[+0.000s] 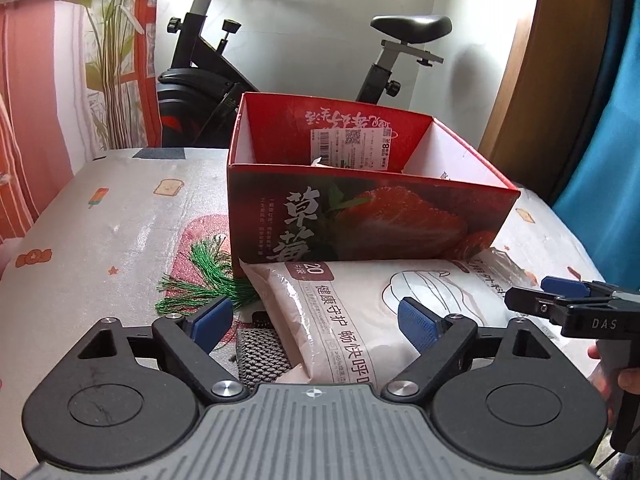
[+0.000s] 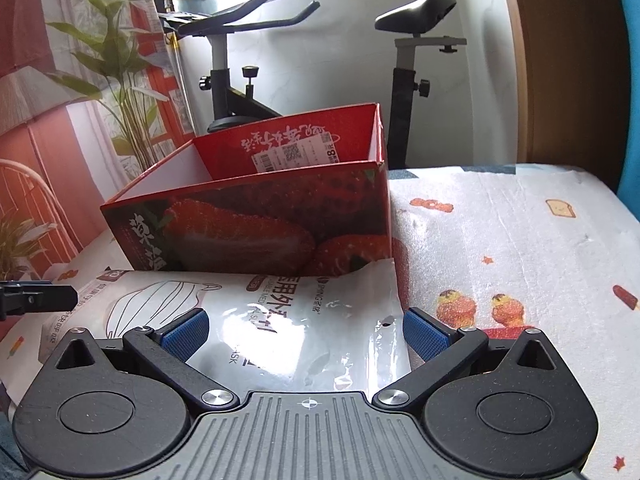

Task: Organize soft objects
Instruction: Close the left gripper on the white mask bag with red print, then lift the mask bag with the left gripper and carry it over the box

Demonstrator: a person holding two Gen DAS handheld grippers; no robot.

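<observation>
Both released grippers, left gripper (image 1: 316, 320) and right gripper (image 2: 306, 334), are spread over the "MASK"-printed mask pack (image 2: 248, 312) lying against the strawberry box (image 1: 360, 216).

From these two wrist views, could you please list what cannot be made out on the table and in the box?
- Floor of the red strawberry box: hidden by its front wall in both views; only a scrap of white shows over the rim.
- Dark mesh item: left wrist view, mostly under the mask pack and behind the left gripper.
- Green tassel: its far end runs behind pack and box.
- Shipping label: too small to read.
</observation>
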